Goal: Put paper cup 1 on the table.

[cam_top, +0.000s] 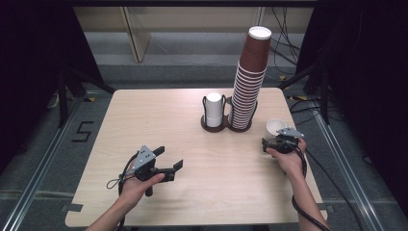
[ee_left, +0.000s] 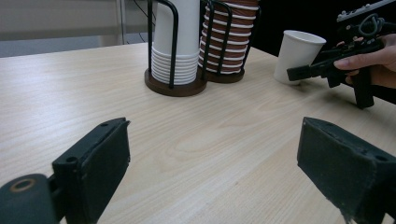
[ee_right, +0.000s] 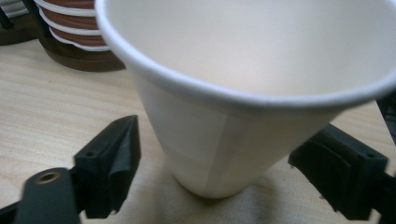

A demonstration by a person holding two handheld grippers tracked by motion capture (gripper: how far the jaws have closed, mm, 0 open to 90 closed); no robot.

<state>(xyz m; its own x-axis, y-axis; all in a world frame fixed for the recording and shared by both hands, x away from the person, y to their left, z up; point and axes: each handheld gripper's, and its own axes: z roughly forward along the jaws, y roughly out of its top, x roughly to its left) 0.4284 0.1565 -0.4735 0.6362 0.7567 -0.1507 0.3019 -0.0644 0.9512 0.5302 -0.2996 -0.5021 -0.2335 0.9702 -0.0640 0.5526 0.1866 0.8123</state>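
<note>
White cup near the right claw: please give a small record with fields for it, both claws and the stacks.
white cup: upright on the table, mouth up
right claw: open, jaws either side of the cup, not pressing
left claw: open, nothing between the jaws
white stack: in the left holder
brown stack: in the right holder, much taller

One table (cam_top: 159, 120) carries two cup holders (cam_top: 214, 126), one stack of white cups (cam_top: 214, 109), one stack of brown cups (cam_top: 248, 86), and one loose white cup (cam_top: 275, 127).
</note>
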